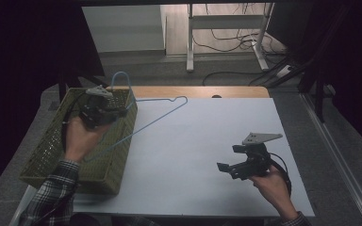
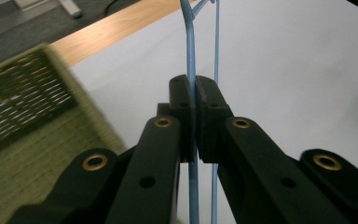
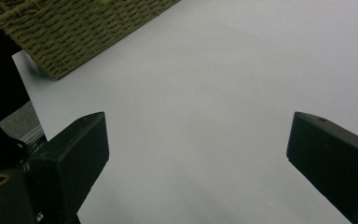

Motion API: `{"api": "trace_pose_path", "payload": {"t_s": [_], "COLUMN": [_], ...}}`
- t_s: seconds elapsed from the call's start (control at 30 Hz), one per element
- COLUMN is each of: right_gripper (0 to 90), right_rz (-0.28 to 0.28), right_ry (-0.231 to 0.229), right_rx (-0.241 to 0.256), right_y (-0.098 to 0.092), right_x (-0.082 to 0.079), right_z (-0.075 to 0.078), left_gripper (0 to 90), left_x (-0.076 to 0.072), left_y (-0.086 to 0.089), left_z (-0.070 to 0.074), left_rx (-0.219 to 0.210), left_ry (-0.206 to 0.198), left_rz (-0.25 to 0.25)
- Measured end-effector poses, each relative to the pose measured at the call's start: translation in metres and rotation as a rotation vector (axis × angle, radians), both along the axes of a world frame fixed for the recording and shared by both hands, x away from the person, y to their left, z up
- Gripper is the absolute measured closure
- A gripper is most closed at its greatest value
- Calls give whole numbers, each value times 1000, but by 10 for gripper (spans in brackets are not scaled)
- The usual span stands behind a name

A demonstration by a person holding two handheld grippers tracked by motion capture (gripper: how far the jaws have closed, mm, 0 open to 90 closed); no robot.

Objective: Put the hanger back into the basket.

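A thin blue wire hanger was held tilted above the woven basket's right rim, its hook raised, one corner reaching over the white table.

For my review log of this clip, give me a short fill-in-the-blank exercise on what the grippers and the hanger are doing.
1. The left gripper is shut on the thin wire of a ____ hanger.
2. The right gripper hovers over the white table with its jaws ____.
3. The woven ____ sits at the table's left edge, under the left hand.

Missing words: blue; open; basket
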State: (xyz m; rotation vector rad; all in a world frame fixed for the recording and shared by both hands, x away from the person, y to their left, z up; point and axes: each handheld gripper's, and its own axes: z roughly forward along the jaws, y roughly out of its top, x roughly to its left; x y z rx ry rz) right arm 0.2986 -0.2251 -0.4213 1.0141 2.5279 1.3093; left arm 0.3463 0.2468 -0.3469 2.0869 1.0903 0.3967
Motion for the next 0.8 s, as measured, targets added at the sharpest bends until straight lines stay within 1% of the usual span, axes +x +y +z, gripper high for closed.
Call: {"api": "trace_pose_path", "payload": {"t_s": [0.2,0.23,0.37,0.53,0.57,0.6,0.63,0.8], "right_gripper": [50,45,40,31,25,22,22,2], "right_rz": [-13,-15,-26,-39,-46,-50,-50,-68], "right_ry": [17,23,29,23,17,10,10,6], "right_rx": [-3,-1,0,-6,-13,-17,-17,-35], "right_y": [-5,-6,-10,-14,-17,-18,-18,-26], "right_x": [-1,-1,-2,-3,-4,-5,-5,-7], "right_z": [-7,-9,-13,-16,-17,-18,-18,-24], "left_gripper": [875,875,875,875,875,875,875,875], "left_x": [-8,-9,-16,-23,-24,-27,-27,-33], "left_y": [37,43,66,91,96,104,104,121], "left_z": [3,3,4,2,2,0,0,-5], "left_rx": [-19,-28,-45,-51,-50,-50,-50,-45], "left_ry": [-19,-21,-33,-46,-48,-51,-51,-53], "left_rz": [70,81,127,178,188,210,210,248]}}
